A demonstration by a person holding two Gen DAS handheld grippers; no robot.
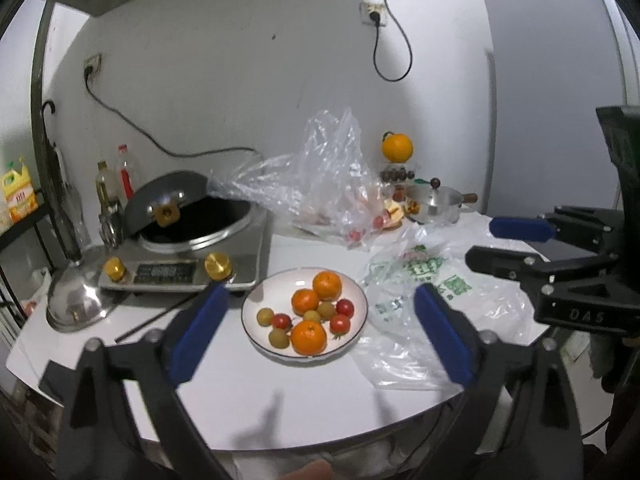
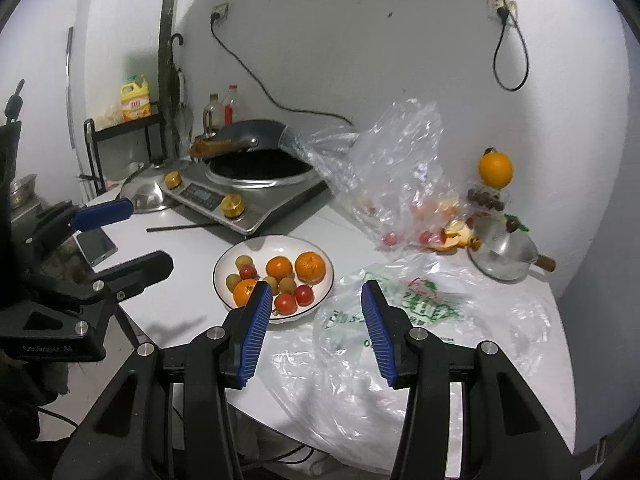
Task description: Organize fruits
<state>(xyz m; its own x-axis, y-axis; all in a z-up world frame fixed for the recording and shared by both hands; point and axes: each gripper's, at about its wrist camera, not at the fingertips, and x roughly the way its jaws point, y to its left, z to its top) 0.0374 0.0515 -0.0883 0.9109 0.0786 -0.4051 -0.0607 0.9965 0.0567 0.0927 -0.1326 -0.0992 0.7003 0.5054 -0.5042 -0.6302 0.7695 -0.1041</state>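
Left wrist view: left gripper jaws stood wide and empty over the white plate; right gripper jaws part open, empty, likely both done placing. Plate held three tangerines, three cherry tomatoes and four small yellowish fruits; printed bag lay beside.

My left gripper wide apart, nothing between pads, above white table. Plate ahead holds oranges, tomatoes, small yellowish fruits. Printed plastic bag just right; right gripper beyond.
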